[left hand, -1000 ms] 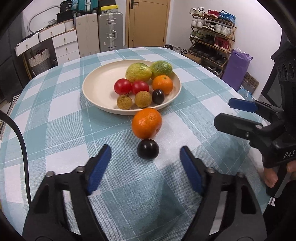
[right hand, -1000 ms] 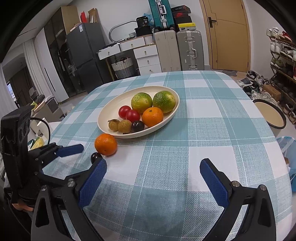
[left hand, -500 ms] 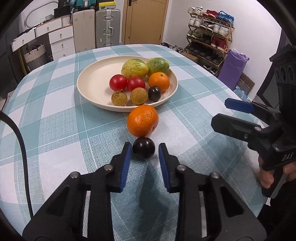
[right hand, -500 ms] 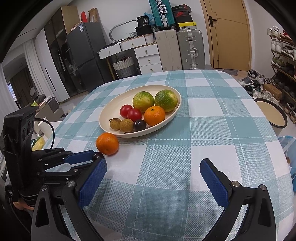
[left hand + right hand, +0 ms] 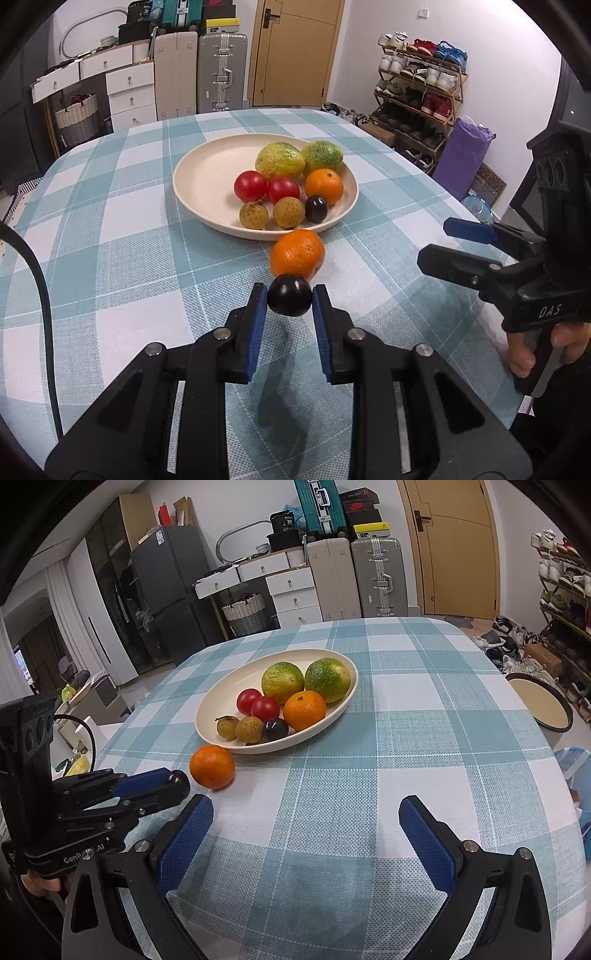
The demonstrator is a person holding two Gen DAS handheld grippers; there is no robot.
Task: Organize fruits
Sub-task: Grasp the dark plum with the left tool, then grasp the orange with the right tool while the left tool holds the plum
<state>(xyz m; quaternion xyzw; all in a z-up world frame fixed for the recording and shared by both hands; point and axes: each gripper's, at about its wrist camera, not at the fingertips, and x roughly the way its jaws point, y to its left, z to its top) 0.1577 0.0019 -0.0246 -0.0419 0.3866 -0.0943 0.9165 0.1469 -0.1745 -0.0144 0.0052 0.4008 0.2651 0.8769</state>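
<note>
My left gripper (image 5: 289, 300) is shut on a dark plum (image 5: 289, 300) and holds it just above the checked tablecloth; it also shows in the right wrist view (image 5: 177, 777). An orange (image 5: 297, 254) lies on the cloth right behind the plum, in front of the cream plate (image 5: 195, 173). The plate holds two green-yellow fruits, two red tomatoes, an orange, two brown longans and a second dark plum (image 5: 316, 208). My right gripper (image 5: 306, 830) is open and empty, low over the near right part of the table (image 5: 406, 738).
The round table's edge curves close on the right and near side. A shoe rack (image 5: 417, 92) and a purple bag (image 5: 461, 155) stand beyond the right edge. A round stool (image 5: 541, 705) sits beside the table. Drawers and suitcases line the far wall.
My left gripper moved forward, closed on the dark plum and lifted it slightly off the cloth. The right gripper stayed open and nearly still.
</note>
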